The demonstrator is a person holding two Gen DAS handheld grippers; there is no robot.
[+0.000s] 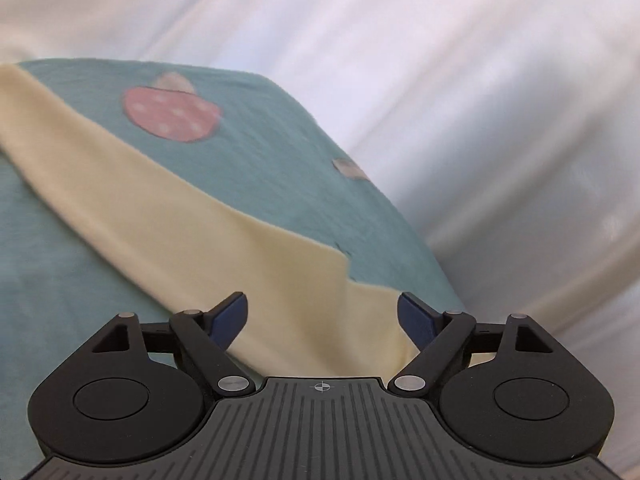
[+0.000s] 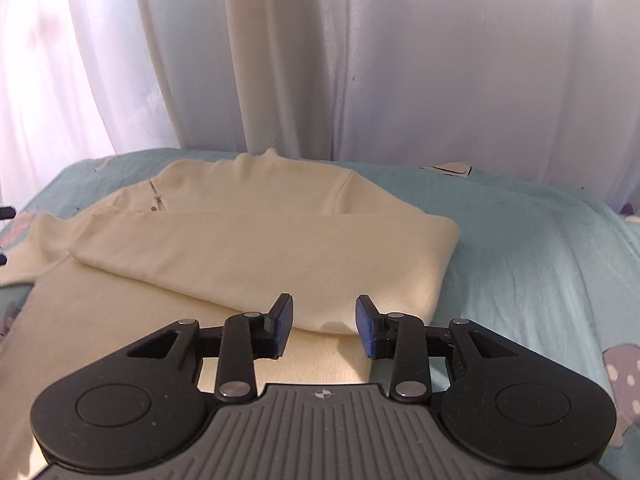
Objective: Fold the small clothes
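A cream sweater [image 2: 256,248] lies on a teal sheet [image 2: 520,248]. Its right side and sleeve are folded across the body toward the left, and the collar points away from me. My right gripper [image 2: 324,324] is open and empty, just above the sweater's near hem at the folded edge. In the left wrist view a cream strip of the sweater [image 1: 168,216] runs diagonally over the teal sheet [image 1: 280,152]. My left gripper [image 1: 322,316] is wide open and empty, hovering over the cream fabric. The left gripper's blue fingertips [image 2: 6,212] show at the far left edge of the right wrist view.
The teal sheet carries pink mushroom prints [image 1: 168,114] and grey-purple ones [image 2: 624,372]. White curtains [image 2: 360,60] hang behind the surface. The sheet's far edge drops off toward the curtains [image 1: 500,120] in the left wrist view.
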